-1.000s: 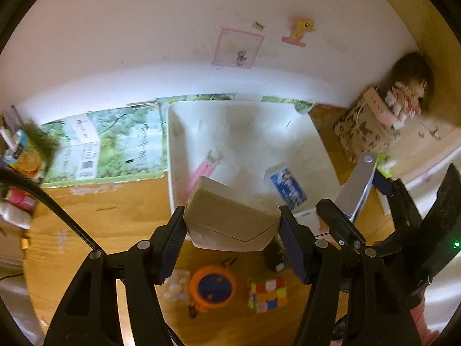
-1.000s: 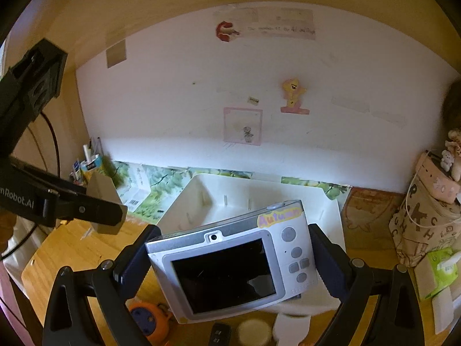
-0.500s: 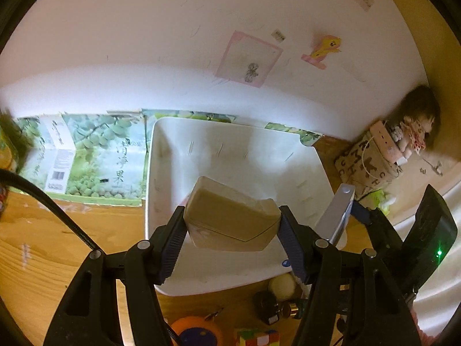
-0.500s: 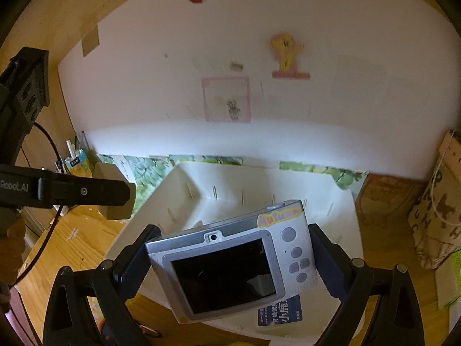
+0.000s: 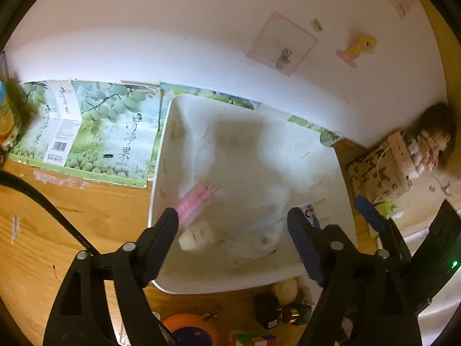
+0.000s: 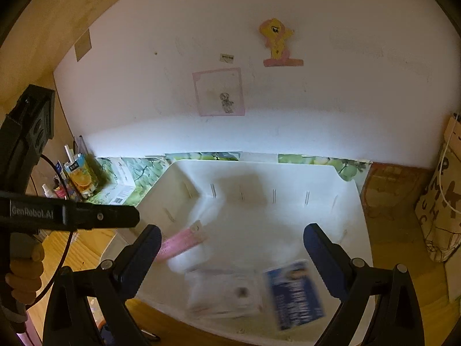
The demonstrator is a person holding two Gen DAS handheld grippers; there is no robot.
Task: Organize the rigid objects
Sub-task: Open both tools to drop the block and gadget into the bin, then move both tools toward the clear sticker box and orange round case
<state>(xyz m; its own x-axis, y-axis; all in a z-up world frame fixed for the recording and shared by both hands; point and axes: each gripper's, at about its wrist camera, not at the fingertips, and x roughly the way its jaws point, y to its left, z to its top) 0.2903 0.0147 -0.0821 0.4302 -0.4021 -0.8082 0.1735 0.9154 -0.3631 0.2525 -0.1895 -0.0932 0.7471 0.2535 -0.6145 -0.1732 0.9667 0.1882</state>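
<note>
A white bin stands on the wooden desk against the wall. Both grippers hover over its near edge. My left gripper is open and empty; the beige box lies blurred in the bin below it, beside a pink comb. My right gripper is open and empty; the silver camera lies blurred in the bin below it, next to a blue card. The pink comb shows there too.
A green fruit carton lies flat left of the bin. An orange round toy, a puzzle cube, a dark bottle lie on the desk in front. A patterned bag and doll stand right.
Both grippers have opened. The beige box and the silver camera have dropped out of the fingers into the white bin, still blurred by motion.
</note>
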